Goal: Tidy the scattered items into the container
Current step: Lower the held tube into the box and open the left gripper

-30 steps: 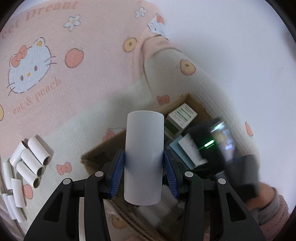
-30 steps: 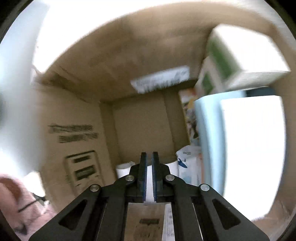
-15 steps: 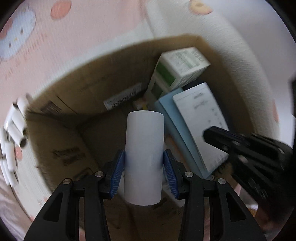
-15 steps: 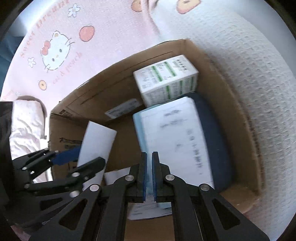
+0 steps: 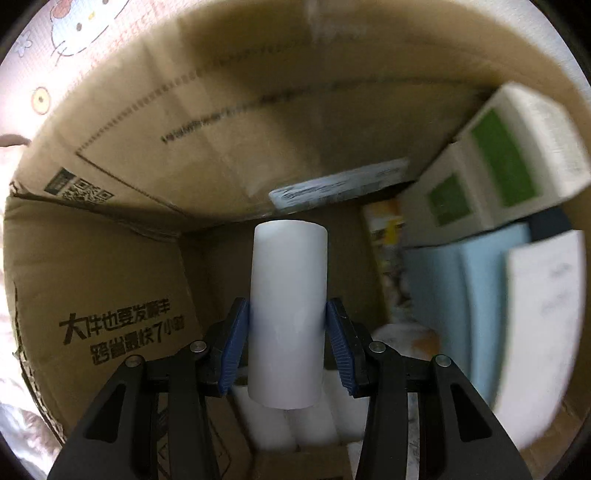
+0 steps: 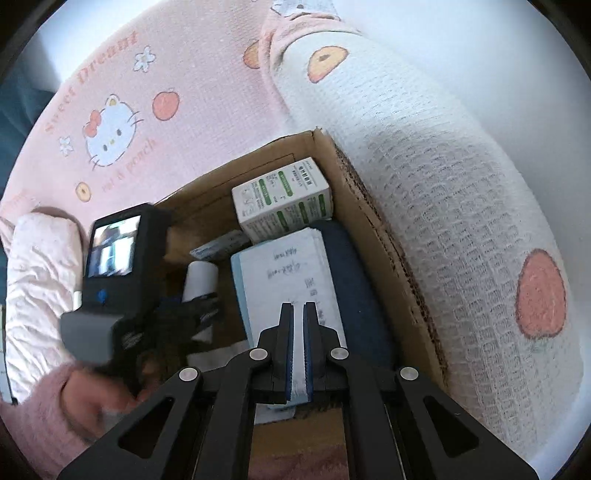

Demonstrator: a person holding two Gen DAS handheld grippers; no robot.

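Since a second ago, the left gripper (image 5: 288, 350) has dropped from above the pink cartoon-print bedspread (image 5: 74, 22) down inside the cardboard box (image 5: 122, 280), carrying the white paper roll (image 5: 288, 314) with it. In the left wrist view its jaws grasp that roll by its sides, the roll standing upright between the blue pads (image 5: 232, 354). More white rolls (image 5: 314, 424) lie on the box floor directly beneath it. To the right, a white and green carton (image 5: 509, 173) sits on top of a light blue book (image 5: 476, 295), with a white sheet (image 5: 543, 332) leaning in front. A white shipping label (image 5: 340, 184) is stuck to the far wall.

In the right wrist view, the right gripper (image 6: 298, 347) hovers above the box (image 6: 388, 236), its jaws clenched together with nothing between them. Below lie the white and green carton (image 6: 284, 199), a handwritten white sheet (image 6: 291, 273) and a dark blue item (image 6: 358, 288) along the right wall. At left, the left gripper (image 6: 199, 314) reaches into the box with the roll (image 6: 201, 280), held by a hand (image 6: 96, 402) in a fuzzy pink sleeve (image 6: 33, 424). A rolled white waffle-weave blanket (image 6: 443, 206) lies against the box's right side.
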